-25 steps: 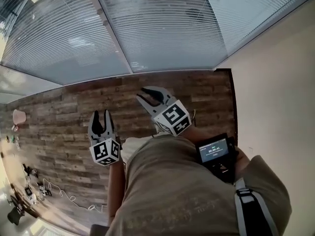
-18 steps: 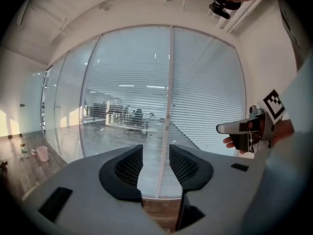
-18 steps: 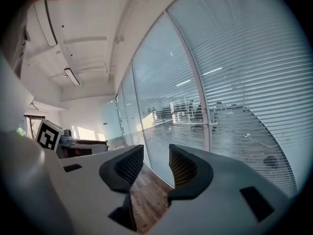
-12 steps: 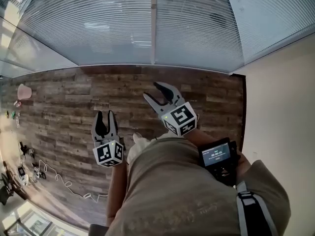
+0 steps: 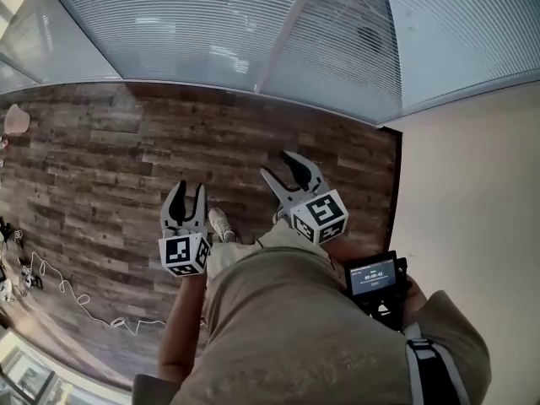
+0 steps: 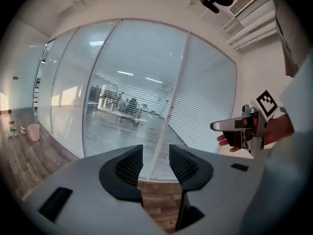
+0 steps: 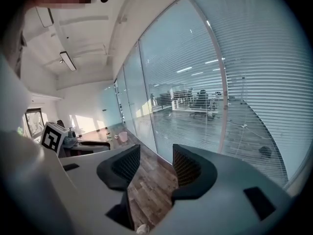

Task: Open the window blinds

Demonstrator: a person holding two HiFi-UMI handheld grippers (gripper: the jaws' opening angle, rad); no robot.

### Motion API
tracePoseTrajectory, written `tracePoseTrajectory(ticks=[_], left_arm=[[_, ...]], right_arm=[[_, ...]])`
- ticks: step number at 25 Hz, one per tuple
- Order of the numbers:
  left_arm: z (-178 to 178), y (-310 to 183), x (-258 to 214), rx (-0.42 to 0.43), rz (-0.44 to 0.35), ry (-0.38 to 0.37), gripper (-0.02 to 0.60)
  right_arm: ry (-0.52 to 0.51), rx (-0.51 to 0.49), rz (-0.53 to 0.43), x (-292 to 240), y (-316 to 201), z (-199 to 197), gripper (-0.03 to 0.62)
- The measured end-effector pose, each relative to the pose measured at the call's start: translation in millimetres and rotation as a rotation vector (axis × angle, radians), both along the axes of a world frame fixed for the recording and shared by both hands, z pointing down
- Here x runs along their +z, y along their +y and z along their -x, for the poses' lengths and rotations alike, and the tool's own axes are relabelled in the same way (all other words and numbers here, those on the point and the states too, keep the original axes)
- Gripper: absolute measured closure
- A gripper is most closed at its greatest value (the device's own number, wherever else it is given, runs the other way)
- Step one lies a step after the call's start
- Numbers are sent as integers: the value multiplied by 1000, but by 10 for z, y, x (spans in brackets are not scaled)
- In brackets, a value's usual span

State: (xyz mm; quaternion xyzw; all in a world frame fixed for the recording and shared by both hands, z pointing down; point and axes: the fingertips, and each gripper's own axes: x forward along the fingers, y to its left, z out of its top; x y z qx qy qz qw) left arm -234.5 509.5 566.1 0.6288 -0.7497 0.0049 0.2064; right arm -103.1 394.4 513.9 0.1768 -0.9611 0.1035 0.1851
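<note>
at the far left of the head view a small pink container [image 5: 15, 118] stands on the wooden floor [image 5: 101, 159], and lower down some thin cables [image 5: 76, 298] lie loose on the boards. the window blinds [image 5: 211, 24] run along the whole top of this view, beyond the floor. they are lowered over the glass, and their flat slats let the room behind show through. a pale frame post [image 5: 283, 36] divides them into panels.

the left gripper [image 5: 186, 191] is held above the floor and points toward the blinds, well apart from them. in the left gripper view its jaws are released, with only floor and blinds showing in the gap. just right of it a light shoe [image 5: 221, 224] of the person shows.

the right gripper [image 5: 283, 169] is a little further forward and also points at the blinds without touching them. its jaws have just been opening and now stand wide apart, with nothing between them.

further right a dark device [image 5: 374, 277] with a lit screen sits at the person's waist. the plain cream wall [image 5: 472, 175] fills the right side.
</note>
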Motion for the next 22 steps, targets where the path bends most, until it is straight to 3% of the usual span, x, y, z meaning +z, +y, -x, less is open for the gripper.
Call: tracePoseTrajectory(ticks=[5,10,14,20,22], left_arm=[[-41,248,-112,23,-11,-28,417],[-556,238,-272,41,-1,-58,417],[-1300,141,-347,69,7,-46,417],[-2887,271,-372,188,29,-79,417],[-3214,268,-421,190,17,-28,417]], right_arm=[[-51,3,-24,-201,304,-112,402],[-111,52,-22,-426,276,-812,402],[-151,111,-1,-506,248,-1598,402],[-178,190,41,-323,586,-3069,402],[-176,207,54,-240,615,-3380,402]])
